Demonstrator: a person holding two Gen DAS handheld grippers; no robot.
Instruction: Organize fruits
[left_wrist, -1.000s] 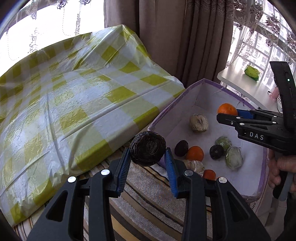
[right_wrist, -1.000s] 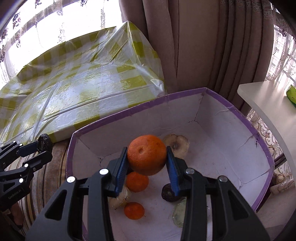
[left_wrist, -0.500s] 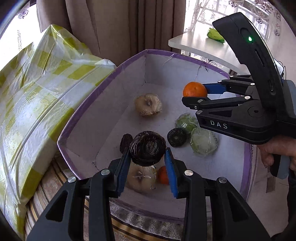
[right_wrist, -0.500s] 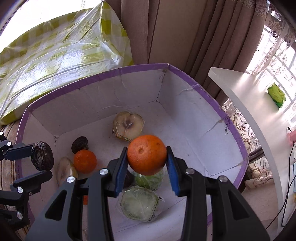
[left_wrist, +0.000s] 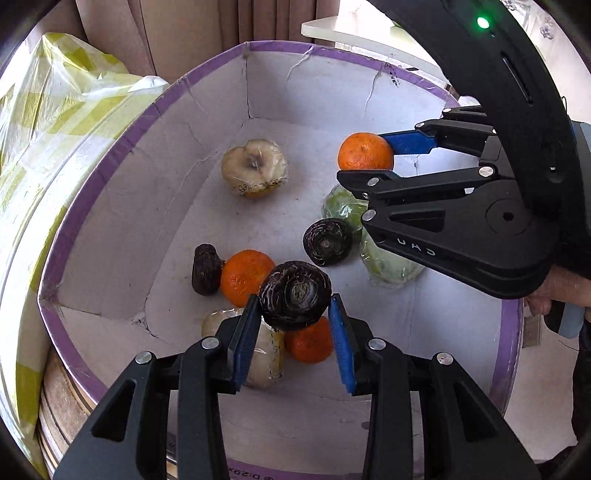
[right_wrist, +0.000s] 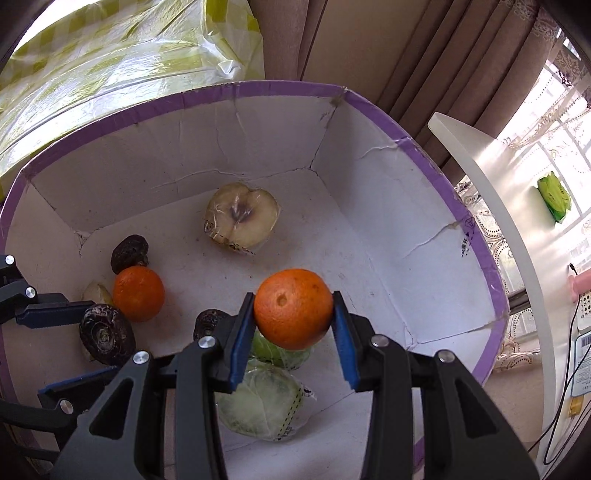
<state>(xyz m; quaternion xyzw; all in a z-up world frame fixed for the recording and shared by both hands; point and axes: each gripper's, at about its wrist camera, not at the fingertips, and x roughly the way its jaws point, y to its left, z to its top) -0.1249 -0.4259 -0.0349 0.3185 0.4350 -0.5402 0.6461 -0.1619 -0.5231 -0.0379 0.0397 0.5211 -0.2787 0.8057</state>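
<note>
Both tongs hang over a white cardboard box (left_wrist: 122, 147) with a purple rim: the left tongs (left_wrist: 295, 332) are clamped on a dark wrinkled fruit (left_wrist: 294, 293), the right tongs (right_wrist: 293, 332) on an orange (right_wrist: 293, 308), each held clear above the box floor. Beside the box lies a yellow-checked plastic-covered surface (right_wrist: 92, 62), brown curtains (right_wrist: 369, 48) hang behind, and a white shelf (right_wrist: 491, 177) stands by the window. On the box floor lie two wrapped green pieces (right_wrist: 258, 406), two wrapped pale pieces, one a halved apple (left_wrist: 255, 171), two oranges (left_wrist: 243, 277) and two dark wrinkled fruits (left_wrist: 327, 242).
</note>
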